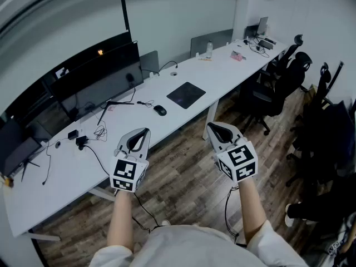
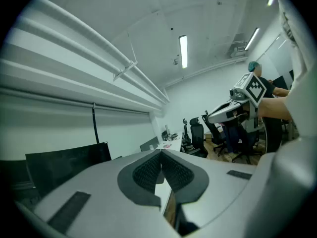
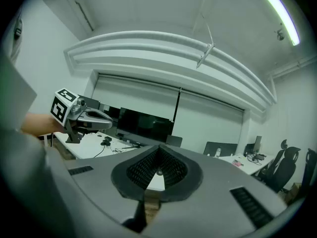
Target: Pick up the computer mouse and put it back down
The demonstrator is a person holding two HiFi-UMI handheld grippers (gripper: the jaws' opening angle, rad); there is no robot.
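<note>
– On the long white desk [image 1: 233, 65], where does the small black computer mouse [image 1: 160, 110] lie?

– Flat on the desktop, just left of the dark rectangular mouse pad [image 1: 186, 94] and not on it. A tangle of thin black cables [image 1: 100, 131] lies further left, and the wide black monitor [image 1: 100, 79] stands behind.

– Is either tool near it?

– No. The grey-white left gripper [image 1: 143, 132], with a square-marker cube at its rear, is held over the wood-plank floor [image 1: 183, 171], short of the desk's front edge. The matching right gripper [image 1: 212, 127] is also over the floor, close to a white desk leg [image 1: 211, 113]. The mouse is well apart from both and touched by neither.

– And the jaws?

– The left gripper view shows its two dark ribbed pads meeting at the tips, with nothing caught between them. The right gripper view shows the same: pads together and empty (only a sliver of desk and floor shows through the gap lower down, behind the pads).

– How are the tools held?

– Side by side and apart, both pointing roughly level towards the desk and the wall beyond. Each one shows in the other's camera, held on a bare forearm [image 1: 121, 221].

– Anything else nearby?

– Several black office chairs [image 1: 278, 85] stand along the right, towards the desk's far end.
</note>
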